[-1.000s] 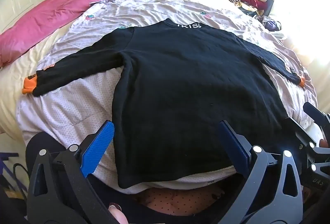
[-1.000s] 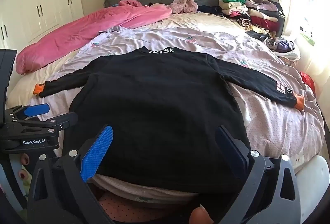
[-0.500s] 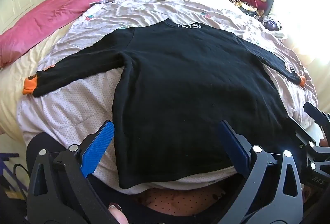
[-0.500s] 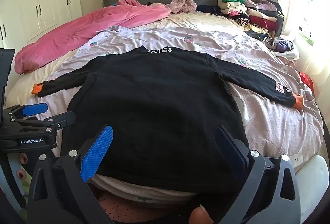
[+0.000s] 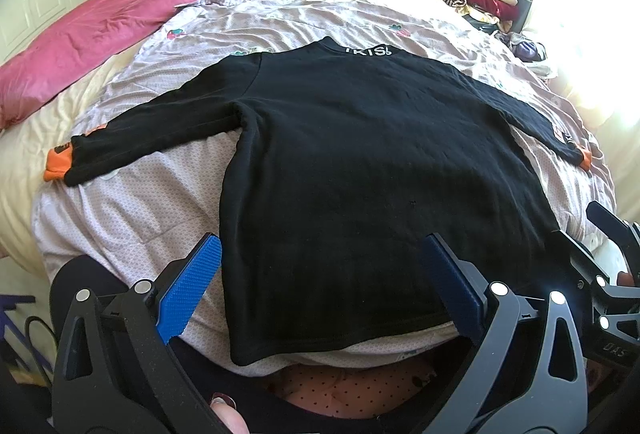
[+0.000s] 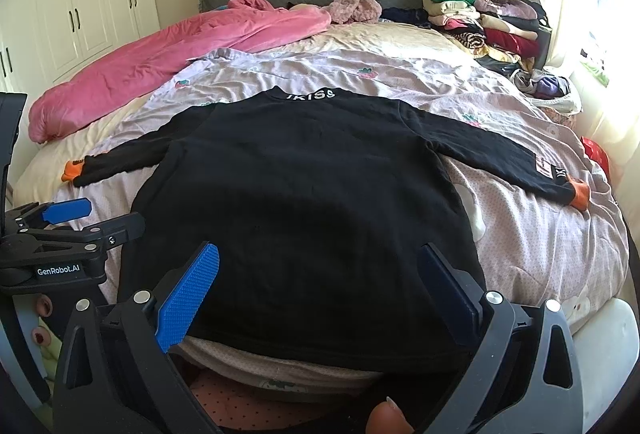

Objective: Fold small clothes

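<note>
Nearest, left gripper [image 5: 320, 286] and right gripper [image 6: 318, 288]: jaws spread wide, empty, poised over the hem. Beyond, black long-sleeved top [image 6: 304, 202] flat on the lilac quilt [image 6: 536, 250], sleeves out, orange cuffs [image 6: 580, 194] at the ends. Risk: pinching quilt along with hem, dragging both and skewing the fold. Farther, pink duvet [image 6: 168, 66], stacked clothes [image 6: 488, 22]. No containers seen.

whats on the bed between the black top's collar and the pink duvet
Only the wrinkled lilac sheet with small fruit prints lies between the black top and the pink duvet; the right wrist view shows it best.
</note>
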A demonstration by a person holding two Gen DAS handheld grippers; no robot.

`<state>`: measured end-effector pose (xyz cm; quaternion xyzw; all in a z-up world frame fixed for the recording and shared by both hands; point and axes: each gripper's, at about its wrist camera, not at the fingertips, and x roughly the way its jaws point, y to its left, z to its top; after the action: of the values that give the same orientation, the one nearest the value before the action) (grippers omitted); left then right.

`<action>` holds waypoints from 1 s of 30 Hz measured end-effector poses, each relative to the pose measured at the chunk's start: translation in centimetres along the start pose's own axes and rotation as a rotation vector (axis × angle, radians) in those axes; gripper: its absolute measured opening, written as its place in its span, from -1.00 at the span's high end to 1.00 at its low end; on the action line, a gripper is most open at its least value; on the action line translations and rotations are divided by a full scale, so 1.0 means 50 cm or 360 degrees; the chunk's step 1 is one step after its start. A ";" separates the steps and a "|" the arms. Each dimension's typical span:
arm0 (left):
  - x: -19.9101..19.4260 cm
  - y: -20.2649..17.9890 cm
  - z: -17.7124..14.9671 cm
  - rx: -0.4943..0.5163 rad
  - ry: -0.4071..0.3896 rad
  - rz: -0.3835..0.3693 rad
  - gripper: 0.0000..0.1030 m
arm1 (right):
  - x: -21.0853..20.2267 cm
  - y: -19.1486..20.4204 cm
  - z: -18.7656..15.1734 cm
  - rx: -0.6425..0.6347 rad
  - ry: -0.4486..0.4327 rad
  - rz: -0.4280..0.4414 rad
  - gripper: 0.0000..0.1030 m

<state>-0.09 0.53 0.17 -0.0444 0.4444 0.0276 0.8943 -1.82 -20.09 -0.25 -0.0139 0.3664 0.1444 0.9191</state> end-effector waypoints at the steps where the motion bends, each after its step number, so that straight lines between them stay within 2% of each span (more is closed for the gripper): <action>1: 0.000 0.000 0.000 0.0000 0.0001 0.0001 -0.83 | -0.001 0.001 0.000 -0.0001 -0.0002 -0.0002 -0.92; 30: -0.002 -0.001 0.004 -0.0003 -0.0006 -0.0005 -0.83 | -0.001 0.000 0.000 -0.0002 -0.0006 -0.0007 -0.92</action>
<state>0.01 0.50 0.34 -0.0458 0.4427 0.0266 0.8951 -1.86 -20.11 -0.21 -0.0150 0.3646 0.1427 0.9201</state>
